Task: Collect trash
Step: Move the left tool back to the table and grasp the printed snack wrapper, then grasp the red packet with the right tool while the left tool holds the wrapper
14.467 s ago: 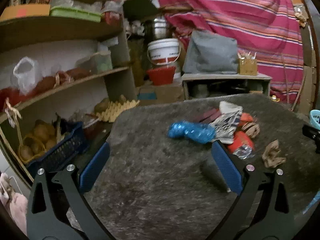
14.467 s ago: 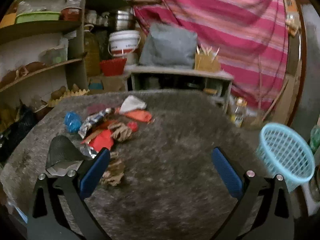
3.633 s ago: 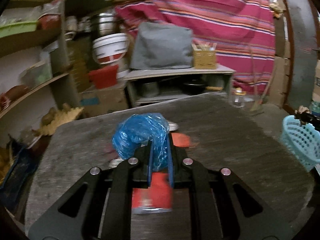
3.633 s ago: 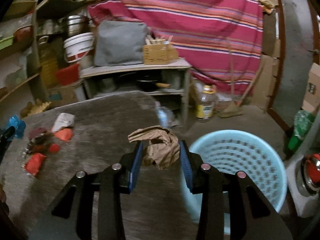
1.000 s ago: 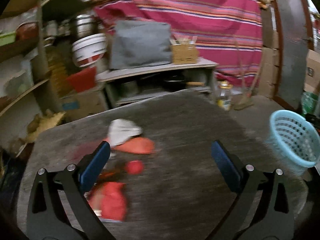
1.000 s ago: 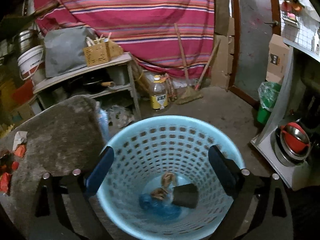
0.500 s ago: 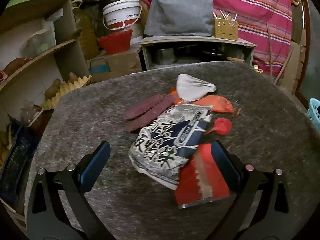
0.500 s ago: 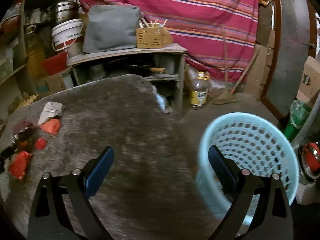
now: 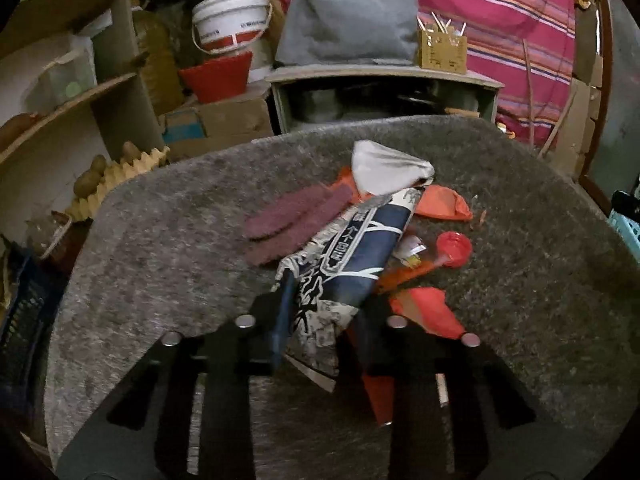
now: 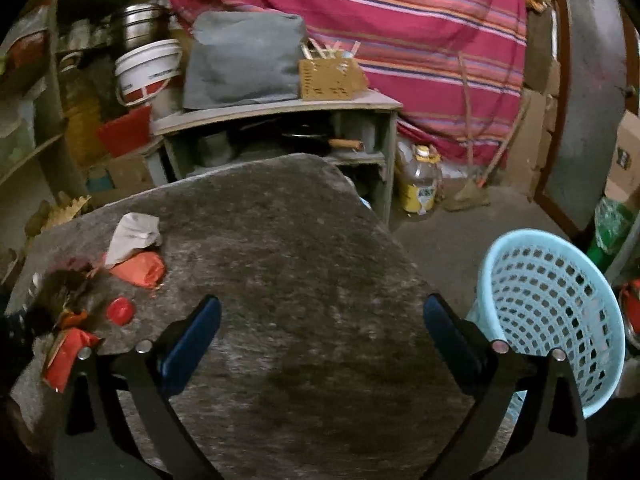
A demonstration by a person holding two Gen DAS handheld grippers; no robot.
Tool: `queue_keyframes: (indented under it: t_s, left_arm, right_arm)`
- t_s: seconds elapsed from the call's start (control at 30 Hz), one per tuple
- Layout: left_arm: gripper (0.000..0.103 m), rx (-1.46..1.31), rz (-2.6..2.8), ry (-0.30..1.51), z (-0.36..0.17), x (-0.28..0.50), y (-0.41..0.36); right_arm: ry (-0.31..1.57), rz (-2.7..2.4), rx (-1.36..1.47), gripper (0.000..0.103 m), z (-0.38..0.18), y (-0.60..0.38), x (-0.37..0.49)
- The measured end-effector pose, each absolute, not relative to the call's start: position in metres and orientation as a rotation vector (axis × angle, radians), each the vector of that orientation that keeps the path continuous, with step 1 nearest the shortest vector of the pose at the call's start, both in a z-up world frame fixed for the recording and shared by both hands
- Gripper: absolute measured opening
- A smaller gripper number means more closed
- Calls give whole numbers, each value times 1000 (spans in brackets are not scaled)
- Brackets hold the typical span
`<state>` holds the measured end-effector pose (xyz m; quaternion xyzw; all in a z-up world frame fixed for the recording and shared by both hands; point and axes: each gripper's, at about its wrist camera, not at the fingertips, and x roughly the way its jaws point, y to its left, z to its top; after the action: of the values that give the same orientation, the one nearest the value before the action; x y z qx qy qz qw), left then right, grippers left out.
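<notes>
Here the left gripper [image 9: 322, 312] is closing its jaws on a blue and white printed wrapper [image 9: 352, 256], and the near end of that wrapper sits between the two blue pads, bunched up where they meet it. The wrapper lies lengthwise on the grey table [image 9: 168, 248], running from the gripper toward the far side. To its left lie two purple strips [image 9: 292, 222], side by side and touching it. At its far end sits a crumpled white paper [image 9: 386, 168], with an orange wrapper [image 9: 442, 204] just right of that. A red cap [image 9: 454, 245] rests on the table right of the printed wrapper, and a red packet [image 9: 426, 312] lies near it, just right of the left gripper, partly under its right finger.

The right gripper [image 10: 322, 340] hangs over a bare right part of the table with its jaws wide apart and nothing between them. From its view the trash pile lies at the left edge: white paper [image 10: 134, 236] farthest, orange wrapper [image 10: 140, 270] next, red cap [image 10: 119, 310] and red packet [image 10: 66, 354] nearer. A light blue basket [image 10: 560, 304] stands on the floor to the right of the table, just beyond the right finger. Behind the table stands a low shelf [image 10: 280, 114] with a grey bag [image 10: 244, 68] on top.
</notes>
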<state>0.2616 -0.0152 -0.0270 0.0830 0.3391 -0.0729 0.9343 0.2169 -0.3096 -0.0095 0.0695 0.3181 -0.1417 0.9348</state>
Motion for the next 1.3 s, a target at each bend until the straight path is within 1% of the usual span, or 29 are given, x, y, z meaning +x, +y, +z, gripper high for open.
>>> queue_keyframes:
  t_s: [0.1, 0.17, 0.3, 0.53, 0.87, 1.13, 1.17, 1.23, 1.3]
  left_arm:
    - [13, 173, -132, 667, -19, 257, -7]
    - [11, 160, -128, 654, -13, 253, 0]
    - [11, 174, -89, 599, 1, 240, 12]
    - [11, 212, 7, 522, 18, 218, 47]
    - [11, 212, 133, 512, 16, 206, 108]
    - [11, 182, 155, 516, 14, 205, 132]
    - [11, 185, 160, 519, 12, 205, 133]
    - [11, 180, 165, 531, 9, 207, 139]
    - [11, 178, 171, 538, 7, 209, 143]
  right_arm:
    - [678, -262, 121, 99, -12, -298, 220]
    - [703, -229, 119, 99, -13, -289, 222]
    - [676, -167, 119, 99, -11, -269, 218]
    - [695, -93, 84, 99, -12, -225, 220]
    - [722, -9, 9, 99, -18, -153, 229]
    - [754, 22, -35, 98, -34, -109, 250]
    - [764, 19, -52, 97, -39, -104, 252]
    - [785, 31, -54, 85, -47, -98, 255]
    - [822, 49, -44, 79, -55, -95, 259]
